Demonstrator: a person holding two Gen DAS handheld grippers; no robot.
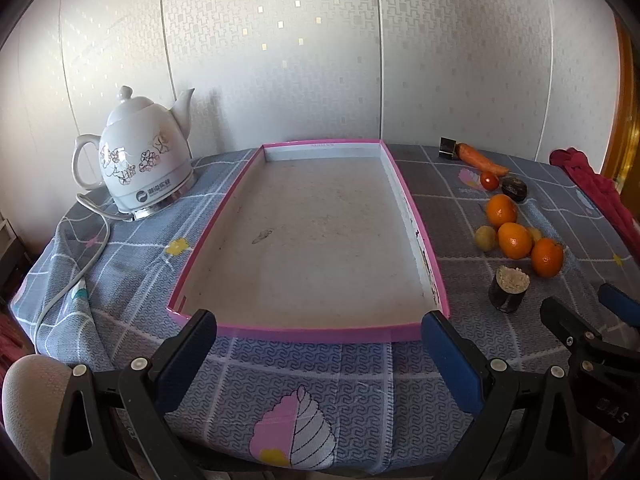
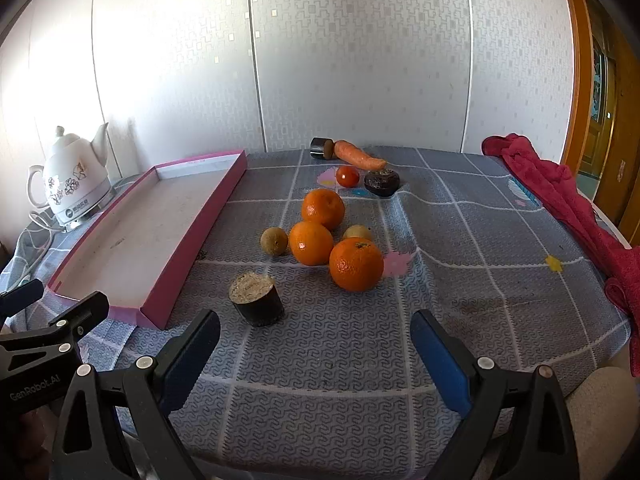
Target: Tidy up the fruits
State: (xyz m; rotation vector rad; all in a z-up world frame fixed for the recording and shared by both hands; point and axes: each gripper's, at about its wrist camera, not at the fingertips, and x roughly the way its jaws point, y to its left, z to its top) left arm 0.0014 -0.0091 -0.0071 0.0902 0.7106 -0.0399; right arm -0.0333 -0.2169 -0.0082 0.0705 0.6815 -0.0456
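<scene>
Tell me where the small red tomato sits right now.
In the right wrist view, the small red tomato sits on the checked tablecloth toward the far edge, between the orange carrot and the nearest round orange.

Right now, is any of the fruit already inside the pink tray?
No. The pink tray holds nothing, and the three oranges sit on the tablecloth to its right.

In the left wrist view the right gripper (image 1: 592,312) is cut off by the right edge, and the second small yellow-green fruit (image 1: 535,234) is mostly hidden behind the oranges (image 1: 515,240). The red cloth (image 2: 576,204) runs off the desk's (image 2: 460,240) right side and out of sight. The kettle's (image 1: 140,156) printed label is too small to read, and its cord (image 1: 68,280) drops over the desk's left edge.
</scene>
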